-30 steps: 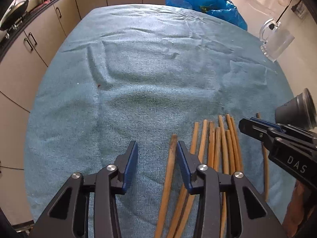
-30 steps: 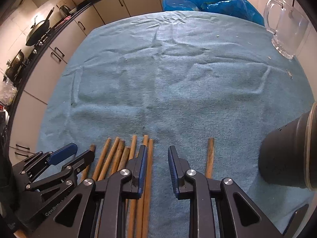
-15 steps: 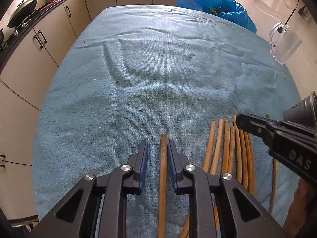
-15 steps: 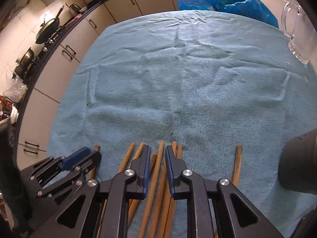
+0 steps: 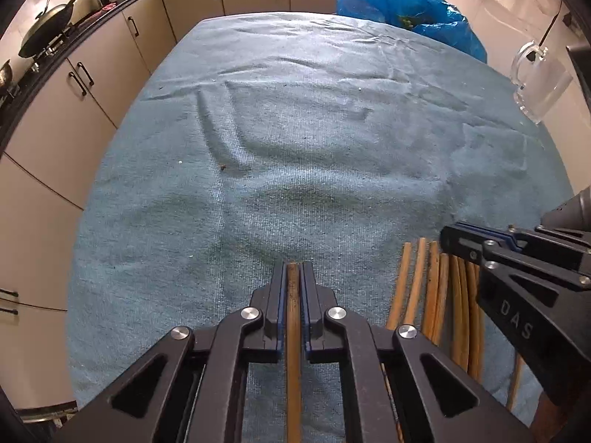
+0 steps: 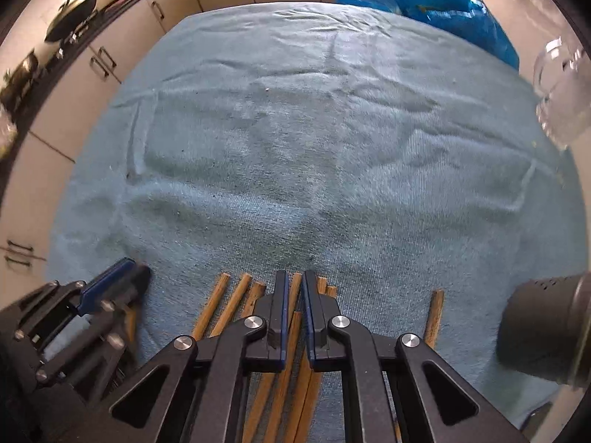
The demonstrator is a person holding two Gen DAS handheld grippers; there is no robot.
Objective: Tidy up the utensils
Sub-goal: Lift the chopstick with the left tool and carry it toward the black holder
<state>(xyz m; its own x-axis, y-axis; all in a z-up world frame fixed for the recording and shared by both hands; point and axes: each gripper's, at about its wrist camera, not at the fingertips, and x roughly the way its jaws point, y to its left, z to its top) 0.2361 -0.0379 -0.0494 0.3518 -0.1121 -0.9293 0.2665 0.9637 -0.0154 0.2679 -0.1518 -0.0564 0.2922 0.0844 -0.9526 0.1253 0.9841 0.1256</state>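
My left gripper (image 5: 293, 271) is closed on a single chopstick (image 5: 293, 332); both blue pads press its sides near the top end, and the stick runs back between the fingers toward the camera. It lies apart from the rest, to their left.

My right gripper (image 6: 294, 280) is closed as well, pads pinching one chopstick in the bundle (image 6: 236, 299). The tips nearly meet, with that stick's end showing just above the pads. The other sticks lie side by side on the towel (image 6: 314, 147) beneath and beside the fingers, some overlapping. The right wrist view is slightly blurred, so I cannot tell whether a second stick is also caught.

One further lone stick (image 6: 434, 312) rests to the right of the bundle, near a dark holder (image 6: 543, 326) lying on its side at the towel's right edge.

Beyond, at the far right, a clear jug (image 5: 539, 85) stands upright. A blue bag (image 5: 406, 3) sits at the far edge.
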